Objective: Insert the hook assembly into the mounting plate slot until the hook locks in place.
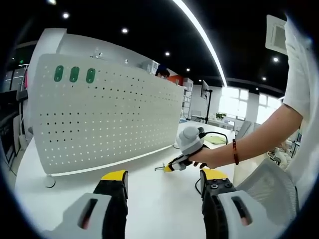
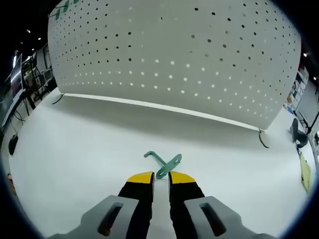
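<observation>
Hook assembly (image 2: 163,164) lies flat on the white surface (image 2: 75,149), just ahead of the right claw (image 2: 160,178), whose jaws are nearly closed and empty. Left claw (image 1: 164,178) hangs open, empty. Pegboard mounting plate (image 2: 174,59) stands beyond. Step: pickup; next, straddle the hook.

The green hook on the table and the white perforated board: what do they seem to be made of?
The green hook looks like painted or coated metal: a thin bent rod on a flat oval plate. The perforated board looks like white painted sheet metal, matte, with regular punched holes; plastic is possible for either.
</observation>
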